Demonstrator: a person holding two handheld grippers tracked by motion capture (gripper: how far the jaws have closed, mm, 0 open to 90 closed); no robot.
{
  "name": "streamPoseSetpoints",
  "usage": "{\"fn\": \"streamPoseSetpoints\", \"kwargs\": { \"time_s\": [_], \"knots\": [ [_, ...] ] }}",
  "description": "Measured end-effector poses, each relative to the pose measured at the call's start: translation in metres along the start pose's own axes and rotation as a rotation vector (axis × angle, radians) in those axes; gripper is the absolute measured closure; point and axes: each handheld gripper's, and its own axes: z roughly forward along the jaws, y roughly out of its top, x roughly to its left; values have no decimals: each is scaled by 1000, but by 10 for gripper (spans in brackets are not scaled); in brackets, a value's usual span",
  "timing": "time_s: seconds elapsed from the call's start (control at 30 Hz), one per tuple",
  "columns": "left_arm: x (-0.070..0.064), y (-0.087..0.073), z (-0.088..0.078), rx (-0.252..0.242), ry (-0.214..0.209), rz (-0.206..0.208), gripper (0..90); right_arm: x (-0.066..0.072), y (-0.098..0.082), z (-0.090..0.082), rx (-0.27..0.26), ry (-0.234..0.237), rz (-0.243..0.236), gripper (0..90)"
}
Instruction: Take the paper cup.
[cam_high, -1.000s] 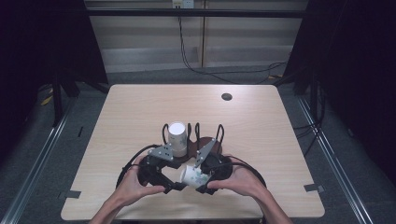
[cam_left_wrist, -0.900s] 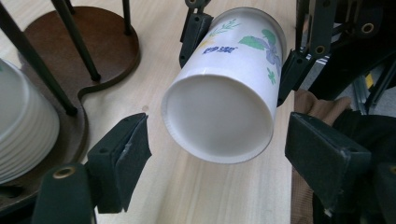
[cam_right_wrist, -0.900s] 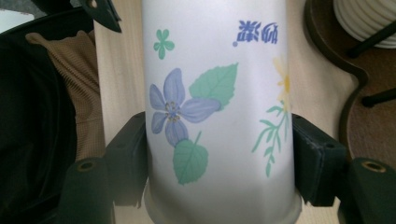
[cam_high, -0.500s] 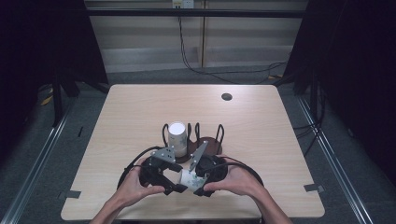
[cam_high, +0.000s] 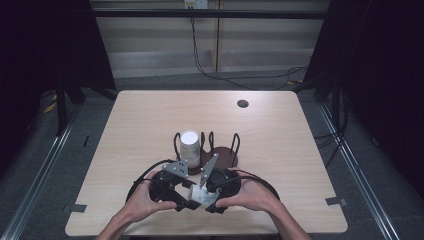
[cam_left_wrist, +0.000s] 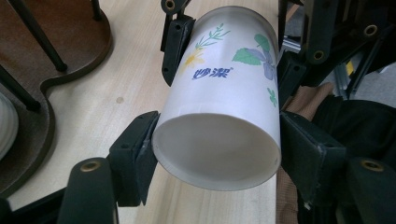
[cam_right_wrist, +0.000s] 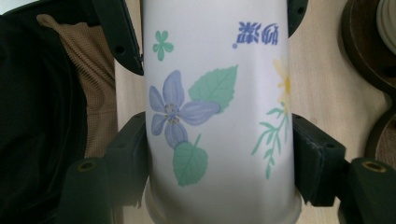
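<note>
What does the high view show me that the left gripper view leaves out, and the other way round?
High view: the whole pale wooden table, a dark round hole near its far edge, an upright white cup in the dark wooden rack with black wire posts, the left hand and right hand.
Left gripper view: the lying white paper cup with its open mouth, printed flowers and blue lettering; the left tongs, just closing, pads at its rim.
Shared: that cup, the right tongs gripping it, rack, tabletop.

The right gripper's (cam_right_wrist: 219, 163) fingers (cam_right_wrist: 317, 158) clamp a flowered paper cup (cam_right_wrist: 215, 107).
</note>
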Motion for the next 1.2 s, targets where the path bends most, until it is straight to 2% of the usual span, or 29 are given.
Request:
{"fn": "streamPoseSetpoints", "kwargs": {
  "time_s": [0.13,0.23,0.4,0.5,0.7,0.9,1.07,1.13,1.2],
  "knots": [
    [2,0,0,-1,-22,5,318,0,0,-1,-21,2,-14,307],
    [1,2,1,10,-26,23,324,1,2,1,-28,9,-24,306],
    [1,1,1,10,-24,15,323,1,2,4,-41,9,-25,306],
    [1,2,5,20,-34,14,292,1,2,4,-54,15,-31,306],
    [1,3,4,16,-38,16,349,0,1,4,-50,15,-26,297],
    [0,2,1,0,-25,17,371,0,0,3,-78,4,-27,270],
    [0,1,-1,-7,-2,13,372,0,-1,0,-104,-24,-18,199],
    [0,1,-3,-12,-4,12,372,-1,-3,-1,-119,-33,3,175],
    [0,-1,-5,-26,20,9,372,-2,-6,-1,-140,-39,13,163]
  ]
}}
